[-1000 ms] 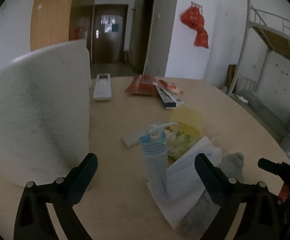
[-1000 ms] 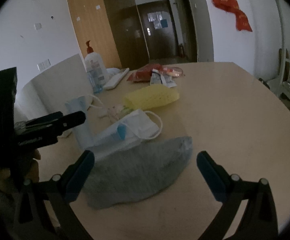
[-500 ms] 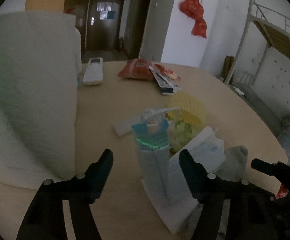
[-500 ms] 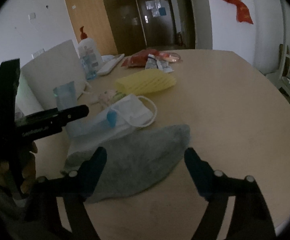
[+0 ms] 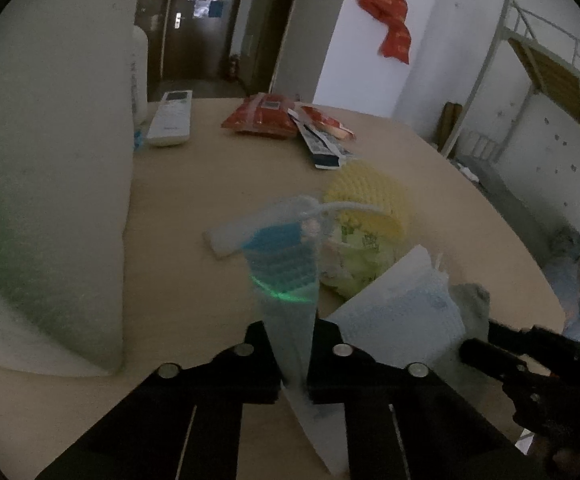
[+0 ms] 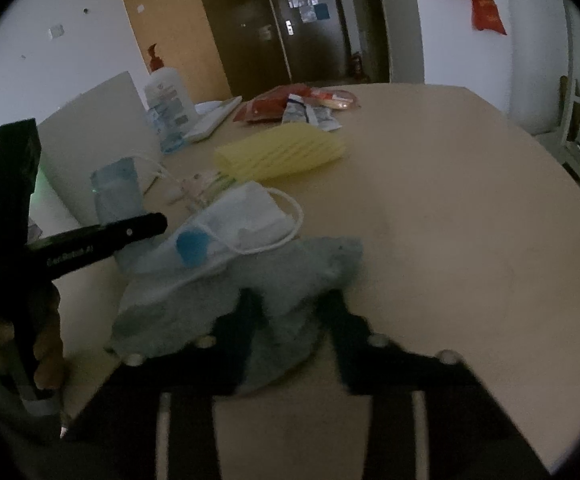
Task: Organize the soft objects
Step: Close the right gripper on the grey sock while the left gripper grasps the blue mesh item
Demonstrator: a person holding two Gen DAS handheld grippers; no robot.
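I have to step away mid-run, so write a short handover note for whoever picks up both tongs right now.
Left tongs: shut on the upright blue mask.
Right tongs: jaws closing, the grey sock between them and bunching.
On the table: a white mask lying partly over the sock, a yellow sponge behind it, a crumpled wrapper beside the sponge.
Done: grips only; nothing looks sorted yet.
Left: lift the mask and sock apart, then place every soft item.

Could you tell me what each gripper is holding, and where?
Left gripper: blue mask, lower end. Right gripper, closing: grey cloth, bunched near edge.
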